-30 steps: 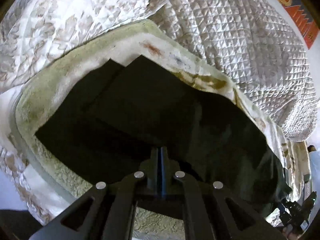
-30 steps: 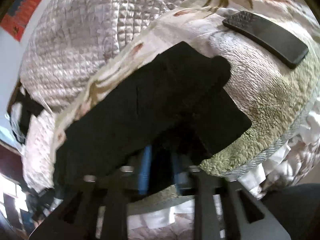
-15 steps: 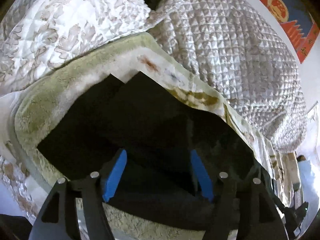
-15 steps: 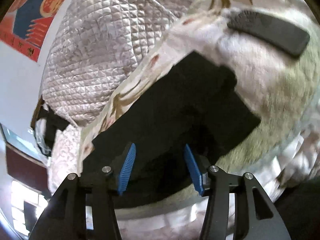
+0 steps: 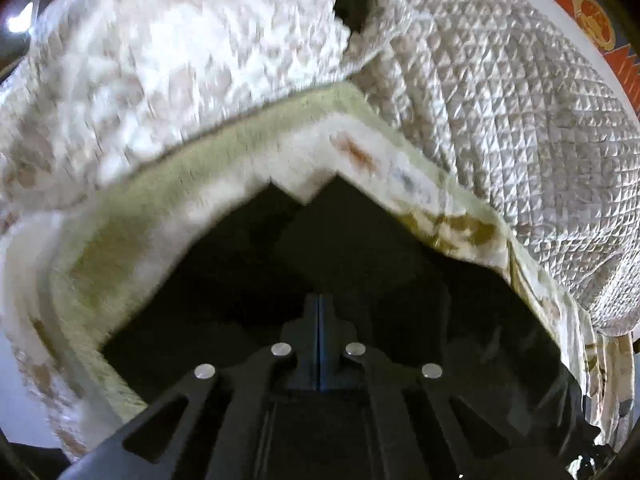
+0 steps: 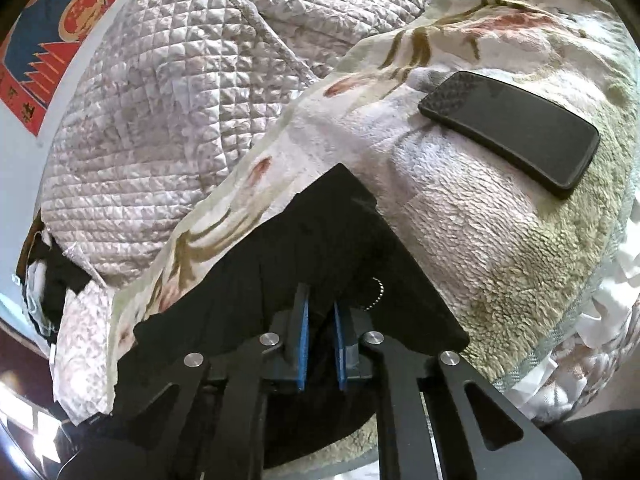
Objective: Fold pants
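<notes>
Left wrist view first: the left gripper (image 5: 319,340), which stood wide over the pants (image 5: 360,264) half a second ago, has just snapped together, its fingers now meeting in a thin line. Whether black cloth is pinched between them cannot be told, since everything there is dark. The pants lie spread on the fleece blanket (image 5: 132,208) on the bed. In the right wrist view the right gripper (image 6: 320,344) has likewise just been closing from a wide stance, and its blue pads (image 6: 303,344) now clamp a fold of the pants' near edge. Both ends look gripped, so the next fold seems ready to start. A phone (image 6: 516,132) lies well apart.
</notes>
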Motion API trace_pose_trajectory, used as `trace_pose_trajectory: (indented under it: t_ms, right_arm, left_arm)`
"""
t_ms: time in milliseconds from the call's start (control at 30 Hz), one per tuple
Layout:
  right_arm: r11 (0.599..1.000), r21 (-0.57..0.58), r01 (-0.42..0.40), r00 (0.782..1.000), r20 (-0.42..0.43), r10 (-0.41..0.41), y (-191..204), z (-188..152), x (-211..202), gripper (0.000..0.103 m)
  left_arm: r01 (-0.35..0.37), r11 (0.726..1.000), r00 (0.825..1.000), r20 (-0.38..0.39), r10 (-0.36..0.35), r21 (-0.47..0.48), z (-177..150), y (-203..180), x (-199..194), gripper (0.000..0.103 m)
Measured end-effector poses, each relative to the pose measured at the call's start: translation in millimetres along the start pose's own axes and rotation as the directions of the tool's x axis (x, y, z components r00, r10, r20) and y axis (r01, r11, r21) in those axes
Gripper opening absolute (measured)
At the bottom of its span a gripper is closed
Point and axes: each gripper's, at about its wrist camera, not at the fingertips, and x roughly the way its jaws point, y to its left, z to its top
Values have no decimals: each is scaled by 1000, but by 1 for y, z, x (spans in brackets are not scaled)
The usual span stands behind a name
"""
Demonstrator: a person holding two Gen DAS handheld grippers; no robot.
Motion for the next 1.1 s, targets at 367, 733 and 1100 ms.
trace_pose_trajectory:
  t_ms: [367, 733, 1100]
  right_arm:
    - [996, 46, 82, 991, -110, -76, -24, -31, -4, 8]
    - [998, 23, 63, 994, -92, -61, -19, -25, -3, 10]
    - [998, 26, 60, 994, -91, -57, -20, -26, 2, 10]
  left_arm:
    - [-61, 995, 997, 52, 58, 72, -1, 27, -48, 1]
    - [154, 986, 981, -109, -160, -60, -18, 23, -8, 55]
    - [61, 998, 998, -12, -62, -23, -10, 12, 6, 23]
